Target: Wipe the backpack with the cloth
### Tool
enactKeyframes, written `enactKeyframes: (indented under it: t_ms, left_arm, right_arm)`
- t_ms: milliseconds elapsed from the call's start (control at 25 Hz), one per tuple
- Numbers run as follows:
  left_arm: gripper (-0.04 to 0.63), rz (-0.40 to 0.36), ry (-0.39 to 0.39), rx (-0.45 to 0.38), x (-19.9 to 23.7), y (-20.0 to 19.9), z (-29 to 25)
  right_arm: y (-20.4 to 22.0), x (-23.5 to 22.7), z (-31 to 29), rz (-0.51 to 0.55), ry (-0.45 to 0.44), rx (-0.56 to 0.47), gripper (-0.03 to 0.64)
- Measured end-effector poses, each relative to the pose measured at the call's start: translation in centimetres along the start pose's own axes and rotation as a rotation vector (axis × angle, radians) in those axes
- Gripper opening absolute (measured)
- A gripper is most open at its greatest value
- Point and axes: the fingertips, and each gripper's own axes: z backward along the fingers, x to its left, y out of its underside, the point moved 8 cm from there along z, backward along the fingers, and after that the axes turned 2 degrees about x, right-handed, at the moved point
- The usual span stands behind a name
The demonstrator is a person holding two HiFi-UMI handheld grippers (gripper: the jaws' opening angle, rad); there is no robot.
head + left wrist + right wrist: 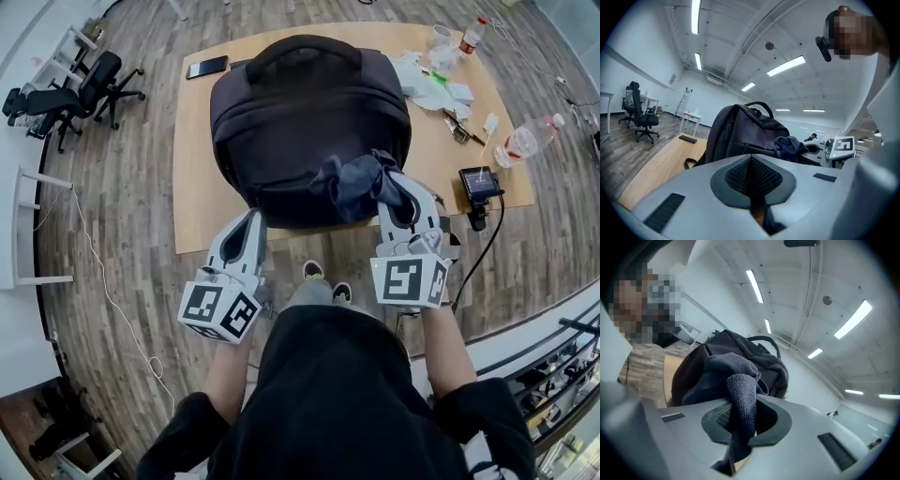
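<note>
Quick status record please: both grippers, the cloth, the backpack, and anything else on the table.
backpack: dark soft fabric backpack on the light wooden table
cloth: dark blue microfibre cloth, bunched against the backpack's near right part
right gripper: shut on the cloth
left gripper: shut, empty, at the backpack's near edge
clutter: black phone far left; clear plastic bottle right
</note>
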Motion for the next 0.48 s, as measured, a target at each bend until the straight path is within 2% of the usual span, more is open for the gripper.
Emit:
enactKeyframes:
  t_ms: [120,240,320,480]
  left_arm:
    - [0.015,0.006,-0.019,0.004,-0.3,0.9,1.1]
    - [0.015,0.012,-0.038,-0.002,-0.5,1.6,1.9]
    - [0.015,0.013,-0.048,-0.014,-0.7,1.6,2.4]
    - [0.015,0.019,-0.07,-0.038,-1.1,1.5,3.7]
  right_arm:
    - [0.1,-2.0,-0.5,0.087,0.079,0.041,0.037]
    - [-0.5,-1.9,-1.5,0.169,0.073,0.08,0.037]
    - [-1.8,-1.1,-2.2,0.205,0.017,0.08,0.037]
    - [-5.3,2.1,-4.1,0.29,-0.151,0.063,0.037]
